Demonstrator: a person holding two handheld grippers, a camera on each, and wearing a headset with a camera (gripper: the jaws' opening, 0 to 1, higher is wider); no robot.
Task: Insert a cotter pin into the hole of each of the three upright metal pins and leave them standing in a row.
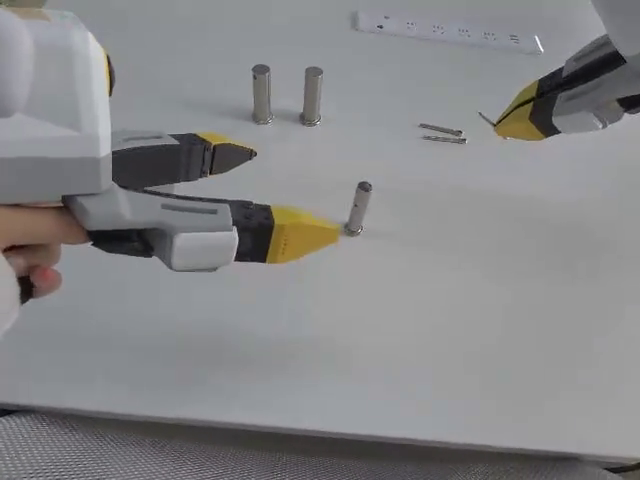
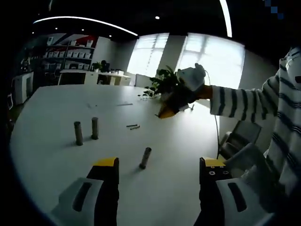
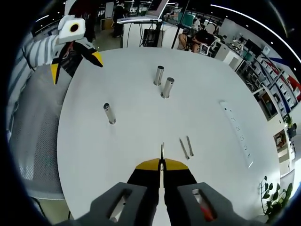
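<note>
Head view: a white worktop (image 1: 450,330) is seen from above, looking forward and down. The left gripper (image 1: 290,192) is held in from the left, its yellow-tipped jaws spread wide apart. One upright metal pin (image 1: 358,208) stands alone just beside the tip of the nearer jaw; whether the two touch cannot be told. Farther back, two more metal pins (image 1: 261,95) are stood upright side by side, close together and well apart from the lone one. To their right, two loose cotter pins (image 1: 441,134) are laid flat next to each other. The right gripper (image 1: 510,122) is held at the upper right, raised above the worktop and near those loose pins. In the right gripper view its jaws are seen pressed together on a thin cotter pin (image 3: 162,151), which sticks straight out ahead of the tips. A white power strip (image 1: 450,32) is laid along the far side of the worktop. In the left gripper view, a striped sleeve (image 2: 244,101) is seen behind the right gripper.
</note>
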